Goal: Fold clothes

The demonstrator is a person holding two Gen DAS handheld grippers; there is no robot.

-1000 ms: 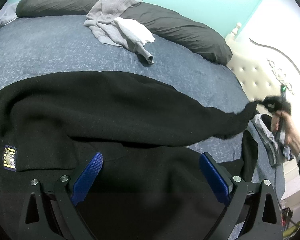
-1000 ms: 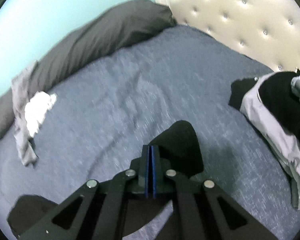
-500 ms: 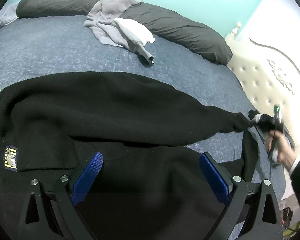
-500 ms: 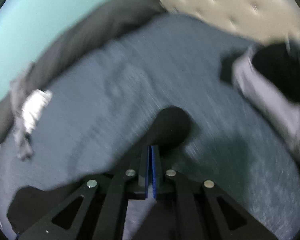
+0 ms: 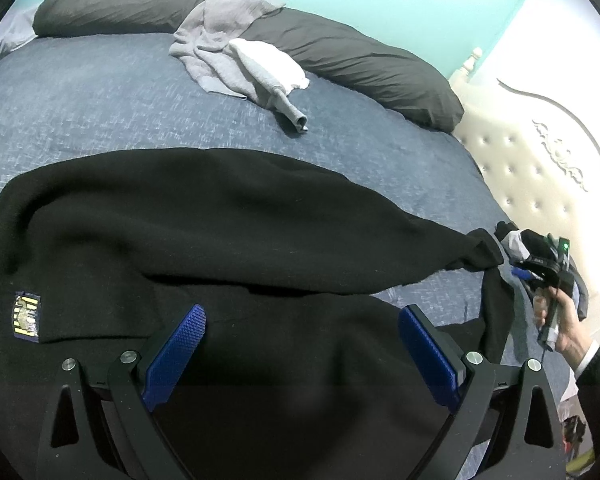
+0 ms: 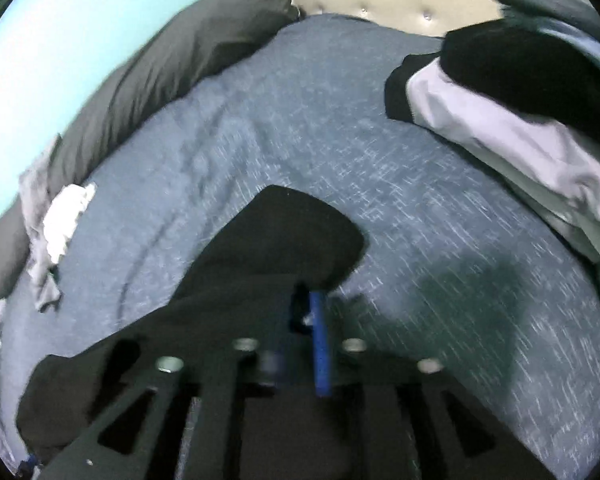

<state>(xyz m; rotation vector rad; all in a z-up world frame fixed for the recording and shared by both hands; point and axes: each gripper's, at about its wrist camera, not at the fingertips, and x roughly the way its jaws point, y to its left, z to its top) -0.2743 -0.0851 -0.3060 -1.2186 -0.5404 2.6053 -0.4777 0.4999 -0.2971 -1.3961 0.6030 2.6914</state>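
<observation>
Bedroom: blue-grey bedspread (image 5: 100, 112) under a turquoise wall, with a tufted cream headboard (image 5: 520, 168) at the right.
Left gripper (image 5: 300, 344): nearest the camera, jaws spread wide and holding nothing, hovering over the garment's near half.
Black garment (image 5: 200, 220): spread across the near part of the bed, a yellow-and-blue label (image 5: 26, 316) at its left edge; one long section lies over the rest and tapers to the right.
Right gripper (image 6: 306, 312): clenched on the tapered black end, blue pad pressed against cloth; the person's hand (image 5: 556, 320) holds it at the bed's right side.
Folded pile (image 6: 520, 92): black and pale lilac pieces, just beyond the pinched end.
Further back: a crumpled grey and white heap (image 5: 240, 60) against the long dark pillow (image 5: 360, 64).
Stage: I judge a section is being drawn out straight or laid across; the views fit either.
Risk: the grip looks narrow, so a strong pull could slip the cloth free or drag the whole garment sideways and rumple it.
Risk: the pinched end sits near the folded pile, so a sweep could disturb it.
</observation>
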